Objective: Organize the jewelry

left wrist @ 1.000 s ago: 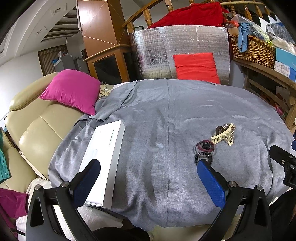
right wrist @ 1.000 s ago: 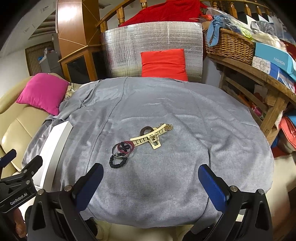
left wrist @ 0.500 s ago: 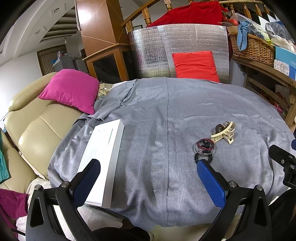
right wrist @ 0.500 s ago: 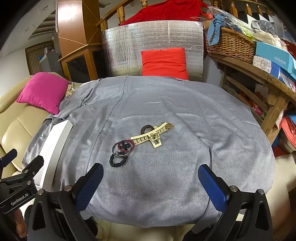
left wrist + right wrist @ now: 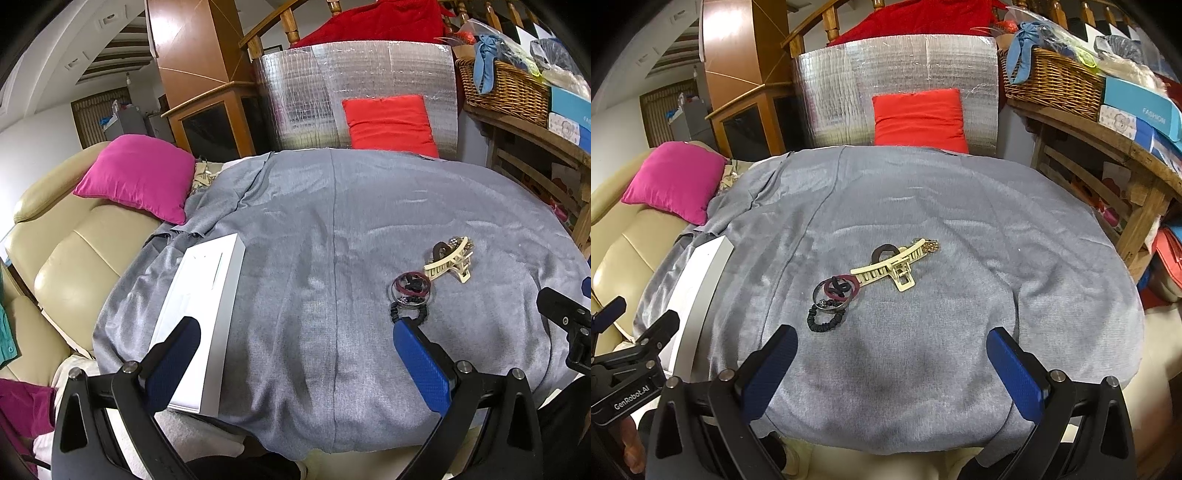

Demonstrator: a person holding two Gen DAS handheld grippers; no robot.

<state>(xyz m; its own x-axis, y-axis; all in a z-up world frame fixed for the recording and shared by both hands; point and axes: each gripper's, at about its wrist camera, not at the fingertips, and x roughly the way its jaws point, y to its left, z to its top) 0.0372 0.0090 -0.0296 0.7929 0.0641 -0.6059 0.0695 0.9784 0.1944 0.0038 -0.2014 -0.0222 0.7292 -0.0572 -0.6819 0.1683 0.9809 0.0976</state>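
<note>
A small heap of jewelry lies on the grey cloth (image 5: 960, 221): a cream hair claw (image 5: 886, 272), a brown ring (image 5: 884, 253), a gold chain (image 5: 929, 245), dark red and metal bangles (image 5: 836, 290) and a black scrunchie (image 5: 824, 319). The heap also shows in the left wrist view, with the claw (image 5: 448, 263) and bangles (image 5: 410, 288). A closed white box (image 5: 201, 314) lies at the cloth's left edge. My left gripper (image 5: 295, 334) is open and empty near the front edge. My right gripper (image 5: 892, 347) is open and empty, just in front of the heap.
A beige sofa (image 5: 62, 266) with a pink cushion (image 5: 136, 177) stands at the left. A red cushion (image 5: 919, 118) leans on a silver foil panel (image 5: 897, 74) at the back. A wooden shelf (image 5: 1108, 147) with a wicker basket (image 5: 1052, 81) stands at the right.
Both views have shifted slightly; the jewelry heap sits a little further from the cameras. Both grippers stay open and nothing on the cloth has moved.
</note>
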